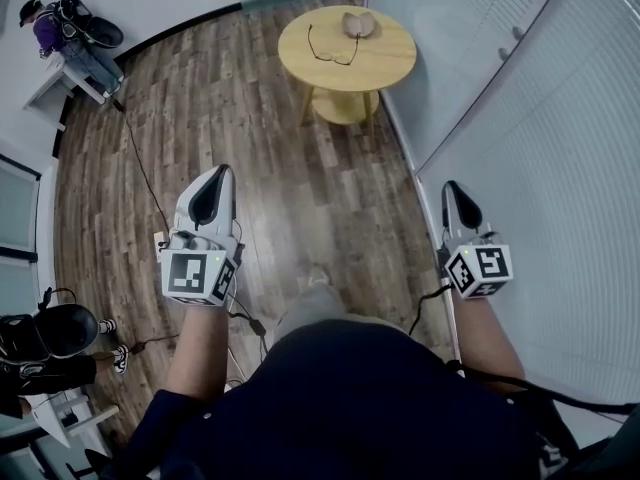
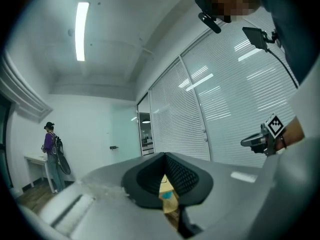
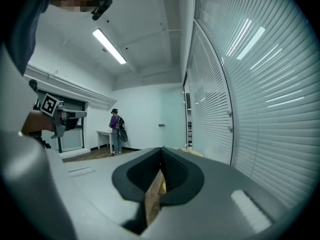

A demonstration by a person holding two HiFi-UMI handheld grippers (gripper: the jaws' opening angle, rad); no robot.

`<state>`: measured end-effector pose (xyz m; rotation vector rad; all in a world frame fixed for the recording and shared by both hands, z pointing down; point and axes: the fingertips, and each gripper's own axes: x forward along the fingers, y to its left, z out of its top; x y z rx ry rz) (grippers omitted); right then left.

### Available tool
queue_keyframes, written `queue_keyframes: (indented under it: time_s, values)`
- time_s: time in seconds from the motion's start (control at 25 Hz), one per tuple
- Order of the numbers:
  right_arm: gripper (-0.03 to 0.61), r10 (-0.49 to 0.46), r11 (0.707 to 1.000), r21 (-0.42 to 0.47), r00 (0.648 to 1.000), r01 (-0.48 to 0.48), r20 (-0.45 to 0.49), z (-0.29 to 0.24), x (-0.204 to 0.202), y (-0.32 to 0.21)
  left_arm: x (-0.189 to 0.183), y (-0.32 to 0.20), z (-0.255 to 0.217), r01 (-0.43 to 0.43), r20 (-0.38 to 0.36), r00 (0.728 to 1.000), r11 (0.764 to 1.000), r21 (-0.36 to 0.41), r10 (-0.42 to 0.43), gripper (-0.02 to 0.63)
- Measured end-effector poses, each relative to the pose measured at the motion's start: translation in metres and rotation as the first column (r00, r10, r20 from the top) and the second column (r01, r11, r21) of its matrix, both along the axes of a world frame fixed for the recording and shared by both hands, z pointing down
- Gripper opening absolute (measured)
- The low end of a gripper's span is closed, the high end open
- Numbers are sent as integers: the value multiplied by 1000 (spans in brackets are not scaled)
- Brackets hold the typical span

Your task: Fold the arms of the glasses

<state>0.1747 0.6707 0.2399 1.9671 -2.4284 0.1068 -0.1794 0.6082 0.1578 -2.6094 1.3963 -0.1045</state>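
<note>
Round table [image 1: 388, 60] ahead bears glasses [image 1: 338, 57]; left hand-held gripper [image 1: 221, 173] and right hand-held gripper [image 1: 453, 188] are pressed together.

A: In head view the thin dark-framed glasses [image 1: 330, 46] on the round light-wood table [image 1: 385, 60] are too small for the hinges to be read.
B: Confirmed. The pale rounded object [image 1: 358, 23] beside them can't be identified. The table's lower shelf [image 1: 345, 108] is mostly hidden under the top.
A: In left gripper view only a sliver of that table [image 2: 166, 185] is seen. The rest is blocked by the left gripper [image 2: 163, 154].
B: The black equipment [image 1: 50, 333] at lower left is cut off by the edge.
</note>
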Motion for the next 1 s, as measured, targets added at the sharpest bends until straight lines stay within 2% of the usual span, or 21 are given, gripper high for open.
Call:
queue_keyframes:
  time_s: [0.44,0.68,1.0]
  values:
    - [8,63,998,14,998,-63,-16,-12,-31,-75,-23,-90,-5,-68,-13,998,998,9,68,2]
    - [8,79,997,-2,997,-79,-13,-10,-38,-93,-37,-128,2,-53,-33,998,998,-16,52,2]
    - [8,82,996,19,997,-82,-1,-16,-33,-132,-32,-161,-9,-57,-33,998,998,10,57,2]
